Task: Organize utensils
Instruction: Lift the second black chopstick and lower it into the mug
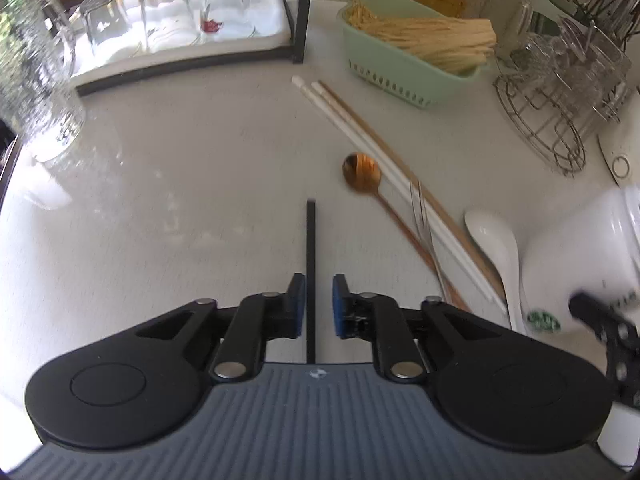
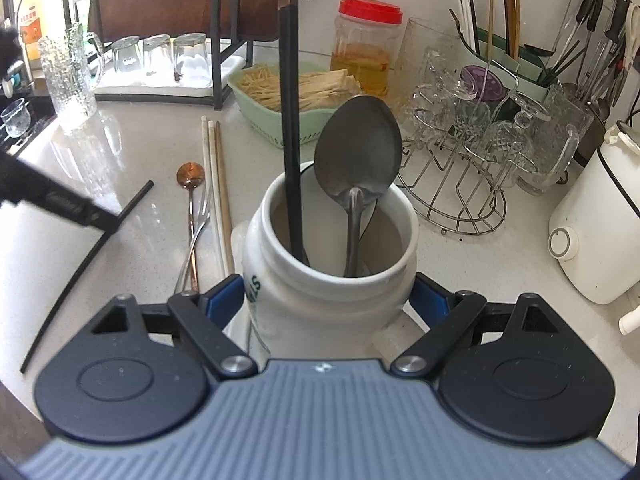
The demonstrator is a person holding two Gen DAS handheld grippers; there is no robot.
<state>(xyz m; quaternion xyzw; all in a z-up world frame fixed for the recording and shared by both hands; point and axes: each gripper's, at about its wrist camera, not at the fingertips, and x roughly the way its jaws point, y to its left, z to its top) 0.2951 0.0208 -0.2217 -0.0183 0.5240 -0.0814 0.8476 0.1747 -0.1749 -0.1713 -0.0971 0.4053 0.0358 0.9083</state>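
The left gripper [image 1: 319,306] is hovering over the tabletop [image 1: 180,200] with its blue pads [image 1: 298,304] slightly apart; a black chopstick [image 1: 311,280] is lying between them, and the pads are not pressing on it. In the right wrist view that chopstick [image 2: 88,268] is lying flat on the tabletop, partly covered by the left gripper's dark finger. The right gripper [image 2: 328,304] is clamped on a white jar [image 2: 320,280], its jaws wide against the jar's sides. Standing in the jar are a pair of black chopsticks [image 2: 289,128] and a metal spoon [image 2: 358,152].

Just left of the jar, a copper spoon [image 1: 361,172], a fork [image 1: 422,216], two white chopsticks [image 1: 360,132] and a wooden chopstick [image 1: 400,160] are lying close together, with a white spoon [image 1: 496,248] beside them. Behind them are sitting a green basket [image 1: 388,76] of noodles, a wire rack [image 2: 460,184] of glasses and a tray of upturned glasses [image 1: 168,12]. The jar is hiding the utensils' lower ends, and its green lettering is cut off.
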